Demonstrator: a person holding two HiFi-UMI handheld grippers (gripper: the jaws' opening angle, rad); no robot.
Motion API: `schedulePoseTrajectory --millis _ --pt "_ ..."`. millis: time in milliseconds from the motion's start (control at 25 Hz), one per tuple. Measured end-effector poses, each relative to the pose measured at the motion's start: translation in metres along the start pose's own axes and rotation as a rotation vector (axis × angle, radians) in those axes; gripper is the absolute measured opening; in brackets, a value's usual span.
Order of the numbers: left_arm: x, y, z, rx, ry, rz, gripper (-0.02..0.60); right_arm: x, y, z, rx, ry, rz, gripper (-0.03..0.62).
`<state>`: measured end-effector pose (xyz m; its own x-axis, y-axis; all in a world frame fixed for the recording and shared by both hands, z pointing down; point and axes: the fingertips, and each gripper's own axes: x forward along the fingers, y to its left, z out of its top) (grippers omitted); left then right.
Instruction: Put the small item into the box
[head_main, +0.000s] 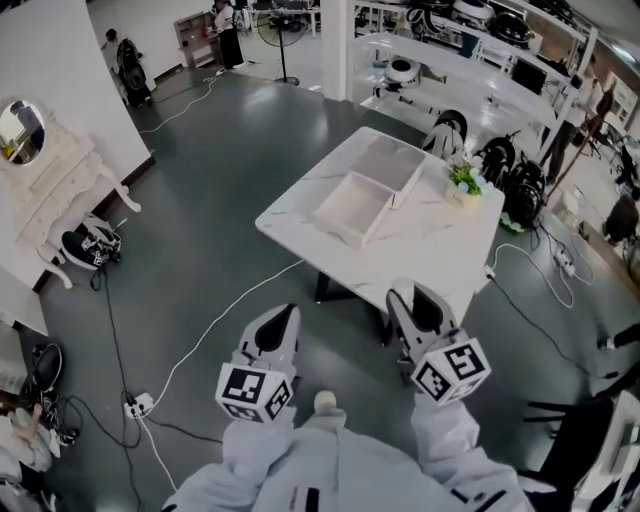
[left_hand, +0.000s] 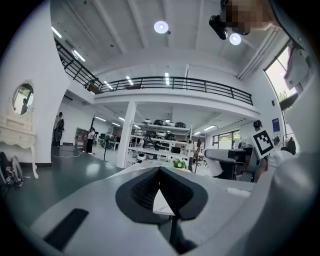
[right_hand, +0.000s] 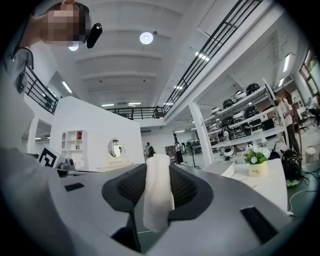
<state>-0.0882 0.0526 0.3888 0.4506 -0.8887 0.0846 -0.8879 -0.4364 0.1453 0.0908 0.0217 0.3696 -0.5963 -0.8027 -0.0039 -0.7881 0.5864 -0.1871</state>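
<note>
White soft small item (right_hand: 158, 195) clamped between pads of right tool (right_hand: 159, 167), near person's body, over floor (head_main: 200, 230), well apart from open white box (head_main: 352, 207) on surface (head_main: 440, 250). Left tool (left_hand: 160, 172) closed, empty.

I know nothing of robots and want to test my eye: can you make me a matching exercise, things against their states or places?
Things:
1 left tool
2 right tool
3 white box
4 flower pot

States or places:
A open, on the table
B closed on a white item
C standing right of the box
D closed, nothing in it

Pairs: 1-D, 2-B, 3-A, 4-C
</note>
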Motion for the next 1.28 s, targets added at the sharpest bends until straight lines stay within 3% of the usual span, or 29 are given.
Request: schedulePoseTrajectory --millis 360,680,1280 --pt "0.057 0.057 0.002 0.022 0.025 -0.052 -0.002 0.057 -0.021 -0.009 -0.003 0.022 -0.042 0.121" --pt "0.093 0.084 -0.006 -0.025 0.043 -0.068 -0.002 0.089 -0.04 -0.016 -0.004 0.055 -0.068 0.123" --pt "0.207 0.144 -0.024 -0.071 0.114 -0.076 -0.002 0.208 -0.122 -0.044 0.009 0.141 -0.052 0.123"
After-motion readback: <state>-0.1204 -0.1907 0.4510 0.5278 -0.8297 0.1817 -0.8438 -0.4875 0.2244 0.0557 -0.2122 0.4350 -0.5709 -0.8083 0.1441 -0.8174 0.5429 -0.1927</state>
